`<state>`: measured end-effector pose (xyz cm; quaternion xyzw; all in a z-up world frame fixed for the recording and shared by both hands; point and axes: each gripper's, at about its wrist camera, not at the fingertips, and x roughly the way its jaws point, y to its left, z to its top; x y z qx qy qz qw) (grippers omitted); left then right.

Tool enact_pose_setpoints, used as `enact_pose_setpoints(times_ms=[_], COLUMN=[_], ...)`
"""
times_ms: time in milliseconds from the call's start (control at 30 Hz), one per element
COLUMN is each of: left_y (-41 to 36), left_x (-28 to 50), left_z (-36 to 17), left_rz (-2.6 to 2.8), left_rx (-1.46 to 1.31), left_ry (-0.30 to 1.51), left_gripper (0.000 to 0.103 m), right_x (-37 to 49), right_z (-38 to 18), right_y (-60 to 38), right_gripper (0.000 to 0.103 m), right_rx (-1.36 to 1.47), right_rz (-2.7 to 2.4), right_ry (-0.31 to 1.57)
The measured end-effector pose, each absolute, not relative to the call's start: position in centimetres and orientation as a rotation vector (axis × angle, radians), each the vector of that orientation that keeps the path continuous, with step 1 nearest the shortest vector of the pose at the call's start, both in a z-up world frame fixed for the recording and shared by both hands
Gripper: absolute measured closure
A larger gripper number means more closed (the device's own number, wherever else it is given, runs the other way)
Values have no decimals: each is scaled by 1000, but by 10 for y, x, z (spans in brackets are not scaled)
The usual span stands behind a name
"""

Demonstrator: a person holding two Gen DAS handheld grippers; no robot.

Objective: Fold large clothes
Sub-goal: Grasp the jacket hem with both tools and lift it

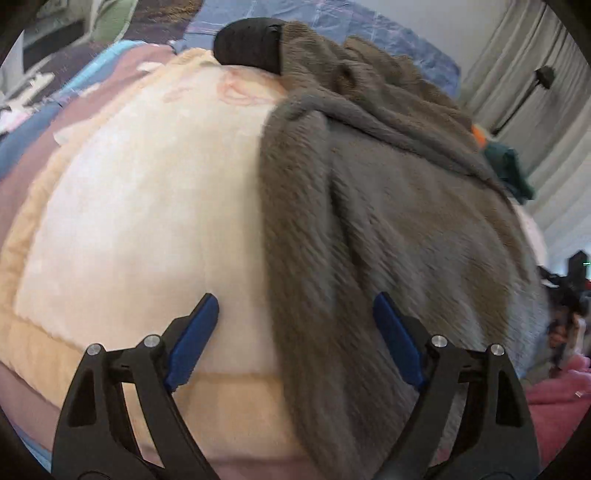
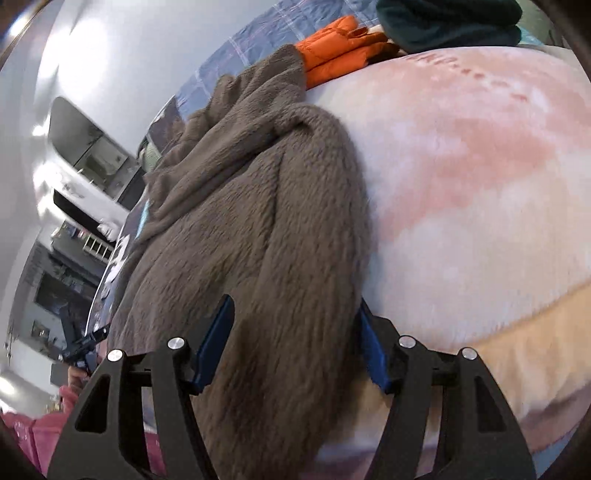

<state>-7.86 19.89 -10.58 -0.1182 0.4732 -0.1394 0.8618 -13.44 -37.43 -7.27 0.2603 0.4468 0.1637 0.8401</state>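
Blue-padded fingers of the left tool (image 1: 295, 332) stand spread wide above the bed, pinching nothing: one pad hangs over the cream and peach plush blanket (image 1: 147, 203) that covers the mattress, the other over the long edge of the grey-brown fleece garment (image 1: 388, 221). The right tool (image 2: 295, 332) is also spread, though less widely, and a thick roll of the same fleece, probably a sleeve or a folded side, runs up between its fingers. Whether the pads press on it I cannot tell for certain; the pile seems to brush them without being squeezed.

Beyond the tools, the garment lies lengthwise on the blanket, rumpled rather than flat, with a bunched part at its far end beside a black rounded object (image 1: 251, 44). Further off, near the head of the bed, sit a folded orange puffer piece (image 2: 340, 48) and a dark green folded garment (image 2: 443, 26), on a blue patterned bedspread (image 2: 258, 48).

Judging from this, the step in hand looks like the start of a fold: both tools are placed along the near part of the fleece with no grip taken. The next move calls for closing each tool on a firm bite of the thick pile, at matching points on the two edges, so that the fabric lifts evenly.
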Motion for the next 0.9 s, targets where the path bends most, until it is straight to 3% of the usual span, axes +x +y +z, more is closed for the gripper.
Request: enact_pose_setpoints(times_ms=[233, 400, 433, 467, 500, 533, 600, 700, 800, 900], left_y=[166, 160, 162, 163, 163, 163, 165, 164, 168, 171], left_x=[-114, -123, -123, -123, -122, -119, -115, -116, -119, -127], left_z=[-106, -106, -105, -102, -98, -94, -75, -28, 18, 54], left_rz=[-389, -375, -372, -366, -373, -361, -350, -358, -363, -398], left_rx=[-121, -134, -147, -151, -169, -184, -195, -200, -229, -260], left_ry=[1010, 994, 984, 968, 961, 951, 898, 739, 583, 480], left_gripper=[6, 8, 26, 38, 61, 76, 79, 81, 91, 91], right_x=[-156, -156, -155, -154, -153, -149, -142, -136, -135, -141], right_z=[-63, -67, -68, -68, -66, -59, -48, -15, 24, 55], right_y=[-360, -349, -348, -347, -347, -348, -351, -349, -347, -350], right_gripper=[38, 38, 40, 54, 74, 81, 89, 91, 92, 92], right_rx=[524, 520, 522, 533, 544, 564, 616, 627, 621, 644], right_rz=[478, 528, 524, 511, 502, 491, 493, 533, 552, 581], right_ry=[939, 960, 961, 949, 936, 917, 887, 791, 668, 568])
